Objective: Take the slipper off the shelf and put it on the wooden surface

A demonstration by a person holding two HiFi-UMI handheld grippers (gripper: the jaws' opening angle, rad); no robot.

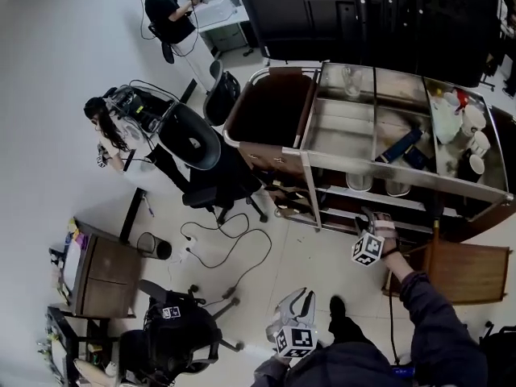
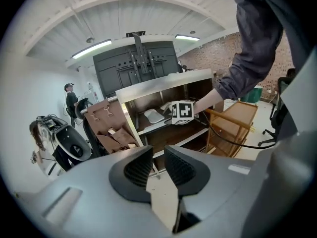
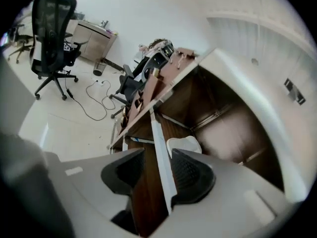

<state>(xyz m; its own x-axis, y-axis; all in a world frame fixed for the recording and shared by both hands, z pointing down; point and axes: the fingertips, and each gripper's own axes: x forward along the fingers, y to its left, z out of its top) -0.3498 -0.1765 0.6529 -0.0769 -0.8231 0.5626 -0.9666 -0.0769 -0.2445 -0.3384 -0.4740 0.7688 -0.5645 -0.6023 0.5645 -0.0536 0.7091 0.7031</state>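
Observation:
A pale grey slipper (image 3: 184,145) lies on the middle board of the metal shelf unit (image 1: 379,168); the left gripper view also shows this slipper (image 2: 154,115). My right gripper (image 3: 157,155) is open at the shelf's front, its jaws on either side of the shelf's light edge strip, the slipper just beyond the right pad and untouched. In the head view the right gripper (image 1: 376,220) reaches in at that level. My left gripper (image 1: 293,303) hangs low over the floor, jaws slightly apart and empty (image 2: 157,170). The wooden table (image 1: 472,272) stands right of the shelf.
Bottles, cups and a glass crowd the top tray (image 1: 451,127). A brown bag (image 1: 270,107) hangs on the unit's left end. Office chairs (image 1: 193,139), a floor cable (image 1: 234,244), a desk (image 1: 101,276) and two people (image 1: 165,10) stand to the left.

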